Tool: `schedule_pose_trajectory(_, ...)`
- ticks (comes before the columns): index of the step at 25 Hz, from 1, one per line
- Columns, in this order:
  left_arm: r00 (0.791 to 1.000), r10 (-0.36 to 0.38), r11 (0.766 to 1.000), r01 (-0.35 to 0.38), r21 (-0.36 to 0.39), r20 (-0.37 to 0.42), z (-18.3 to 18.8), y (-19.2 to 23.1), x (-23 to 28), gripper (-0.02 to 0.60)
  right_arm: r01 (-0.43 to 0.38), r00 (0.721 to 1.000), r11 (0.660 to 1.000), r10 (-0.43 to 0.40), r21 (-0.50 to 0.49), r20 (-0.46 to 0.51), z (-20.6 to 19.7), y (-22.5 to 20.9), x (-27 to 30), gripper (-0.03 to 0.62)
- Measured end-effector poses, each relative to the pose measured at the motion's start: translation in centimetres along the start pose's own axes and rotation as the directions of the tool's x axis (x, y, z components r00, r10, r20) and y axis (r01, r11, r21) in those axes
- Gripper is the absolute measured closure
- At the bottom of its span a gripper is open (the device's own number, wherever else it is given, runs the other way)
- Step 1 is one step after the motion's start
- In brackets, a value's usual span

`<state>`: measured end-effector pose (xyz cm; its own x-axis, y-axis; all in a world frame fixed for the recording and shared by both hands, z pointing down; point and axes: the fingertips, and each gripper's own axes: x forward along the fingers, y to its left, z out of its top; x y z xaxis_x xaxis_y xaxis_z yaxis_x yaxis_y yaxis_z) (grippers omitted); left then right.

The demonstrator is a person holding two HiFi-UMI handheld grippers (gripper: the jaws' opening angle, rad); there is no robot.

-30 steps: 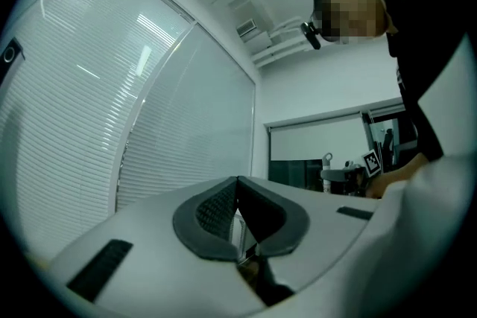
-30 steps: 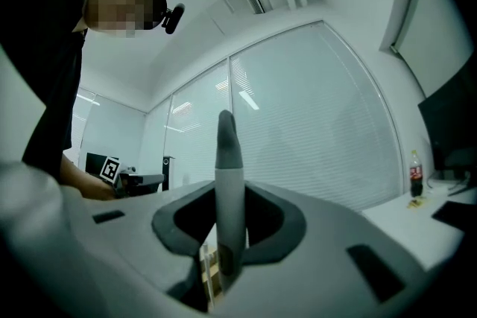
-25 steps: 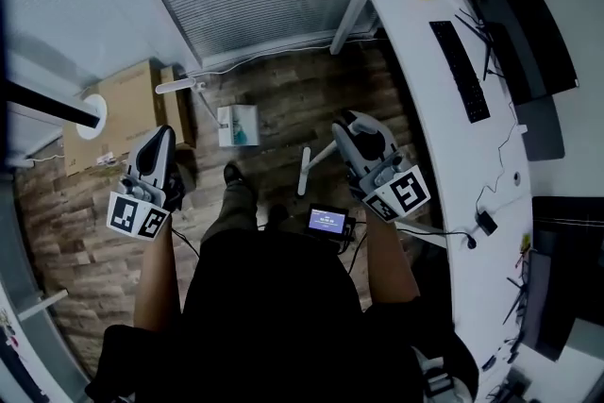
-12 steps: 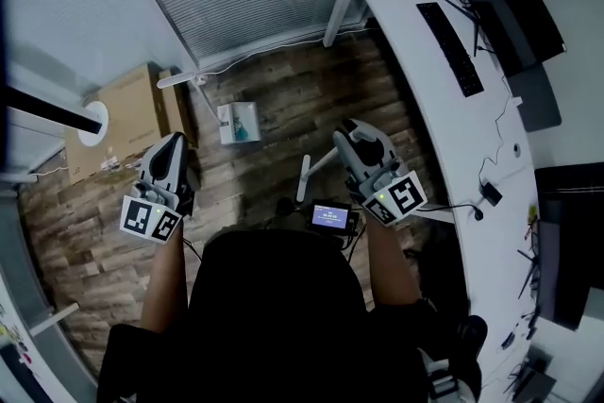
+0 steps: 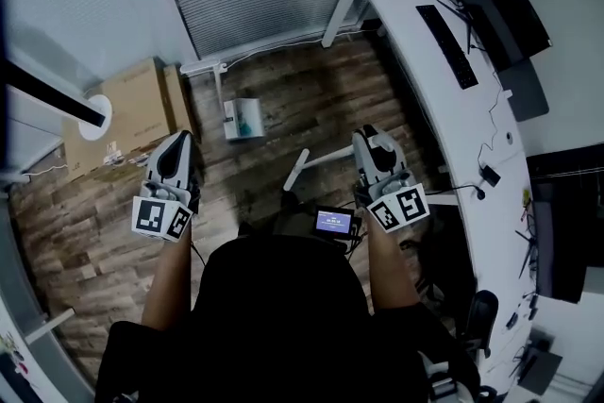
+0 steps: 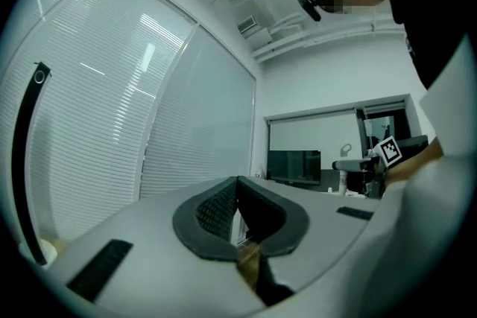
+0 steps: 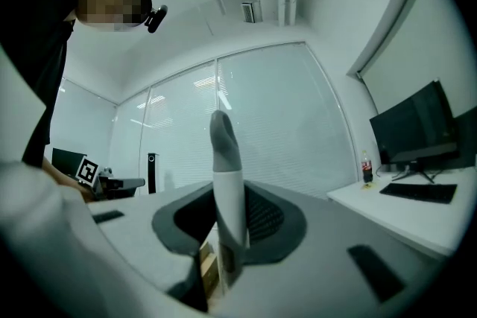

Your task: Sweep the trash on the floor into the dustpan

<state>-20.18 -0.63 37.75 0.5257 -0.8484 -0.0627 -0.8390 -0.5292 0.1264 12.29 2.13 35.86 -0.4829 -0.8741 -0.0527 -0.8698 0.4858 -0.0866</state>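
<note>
Trash candidate: small white-and-teal carton (image 5: 241,120) lying flat on the brown wood-plank floor (image 5: 311,99). It is the only loose, litter-like item I can make out, so calling it the trash is my reading. It sits ahead of both pairs of fingers and well below them, in the gap between the two. It lies ahead and to the right of the left fingers, and ahead and well to the left of the right fingers, so it is closer to the left pair. No dustpan identifiable in any view.

Right gripper (image 5: 370,140): fingers clamped on a white handle with a grey rounded end (image 7: 224,182). Long axis upright, grey end above the fingers, lower length dropping out of sight below them. Working end not visible, so broom or pan is undetermined. Short white bar (image 5: 296,171) on the floor left of the right fingers; part of that tool or a desk foot, cannot tell.

Left gripper (image 5: 178,143): fingers pressed together, nothing between them.

Judgement: the coming move turns on the carton lying forward and inboard of the tool hand. The handle's foot would have to reach ahead and leftward from the right fingers to get behind it. The left fingers are nearer but empty.

Outward: tan cardboard box (image 5: 132,104) ahead-left of the left fingers; white curved surface (image 5: 425,61) right of the right fingers.
</note>
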Motion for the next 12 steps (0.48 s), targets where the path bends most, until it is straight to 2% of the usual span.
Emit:
schedule_pose_trajectory(7, 1.000, 0.020, 1.000, -0.020, -0.003, -0.020, -1.5, 1.5, -4.8, 0.586, 0.089, 0.996, 0.996, -0.089, 0.006, -0.018, -0.7, 4.2, -1.6, 0.511)
schedule_pose_trajectory(12, 0.999, -0.027, 1.000, 0.028, 0.005, -0.030, -2.3, 0.3, -5.7, 0.586, 0.064, 0.998, 0.998, -0.064, 0.003, -0.021, -0.4, 6.8, -2.5, 0.513)
